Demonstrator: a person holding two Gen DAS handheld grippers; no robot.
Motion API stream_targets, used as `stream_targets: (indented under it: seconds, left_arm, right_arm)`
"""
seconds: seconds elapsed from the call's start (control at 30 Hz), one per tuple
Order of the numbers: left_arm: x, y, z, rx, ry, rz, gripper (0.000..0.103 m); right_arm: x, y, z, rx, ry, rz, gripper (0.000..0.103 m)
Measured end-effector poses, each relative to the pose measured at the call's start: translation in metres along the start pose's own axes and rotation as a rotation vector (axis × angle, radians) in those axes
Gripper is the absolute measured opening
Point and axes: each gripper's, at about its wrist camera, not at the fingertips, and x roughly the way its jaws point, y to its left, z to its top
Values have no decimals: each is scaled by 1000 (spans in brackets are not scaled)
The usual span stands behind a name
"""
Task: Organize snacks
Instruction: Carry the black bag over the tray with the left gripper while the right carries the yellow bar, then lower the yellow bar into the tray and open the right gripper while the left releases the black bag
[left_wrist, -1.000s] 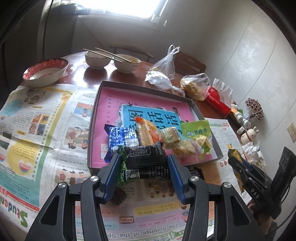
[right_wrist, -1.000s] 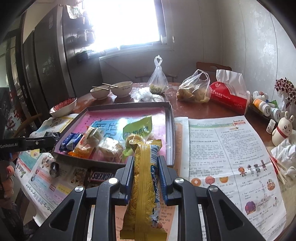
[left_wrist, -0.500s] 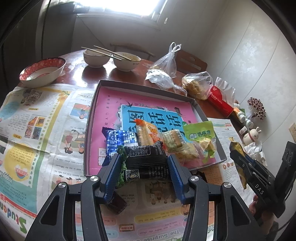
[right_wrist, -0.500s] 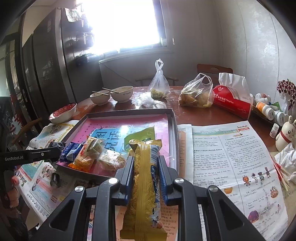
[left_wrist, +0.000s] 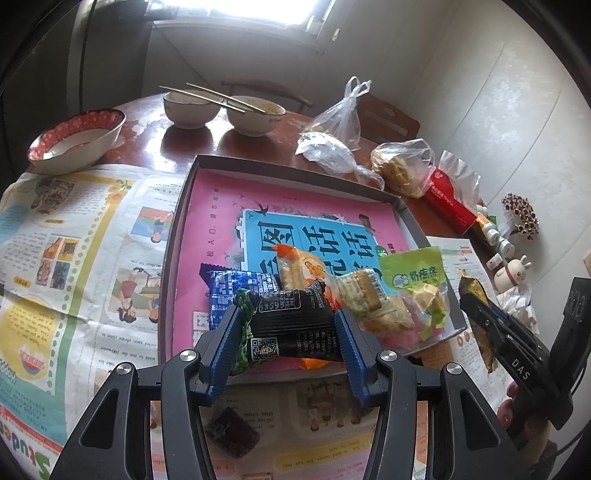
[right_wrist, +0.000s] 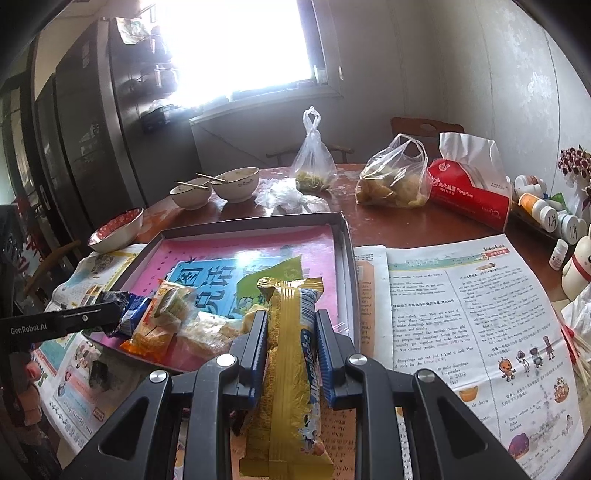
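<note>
Both hands loaded, delivery step. Left gripper (left_wrist: 291, 328), centre-bottom of its frame, clenched on a black packet (left_wrist: 290, 325) held crosswise above the tray's (left_wrist: 288, 168) near edge. Right gripper (right_wrist: 291, 350), centre-bottom of its own frame, clamped tight on a long yellow packet (right_wrist: 291, 365) standing lengthwise between the pads, just short of the tray's near right corner. Snacks already in the tray, bunched at the near side: blue packet (left_wrist: 240, 291), orange packet (left_wrist: 303, 264), green pouch (left_wrist: 410, 271). One dark snack (left_wrist: 232, 435) lies loose on the newspaper (left_wrist: 74, 266), lower left of the left view. Judged next: carry each packet over the rim, into the bare pink floor beyond the pile, then release. Crowded near edge means a risk of dropping onto the heap.
</note>
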Motion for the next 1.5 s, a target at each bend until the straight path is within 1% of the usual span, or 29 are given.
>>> stream_targets:
  seconds: [0.2, 0.6, 0.97, 1.17, 1.5]
  left_arm:
    - [12, -5, 5, 20, 6, 8, 54]
    - [20, -9, 12, 33, 1, 10, 54]
    - [23, -10, 14, 35, 4, 11, 54]
    - [24, -10, 13, 36, 6, 13, 54]
    - [25, -11, 11, 36, 8, 13, 54]
  right_arm:
    - [13, -10, 5, 31, 20, -19, 25]
    - [29, -20, 18, 65, 26, -33, 25]
    - [46, -18, 24, 91, 37, -11, 25]
    - [52, -14, 22, 97, 45, 17, 25]
    - [52, -10, 19, 93, 49, 18, 27]
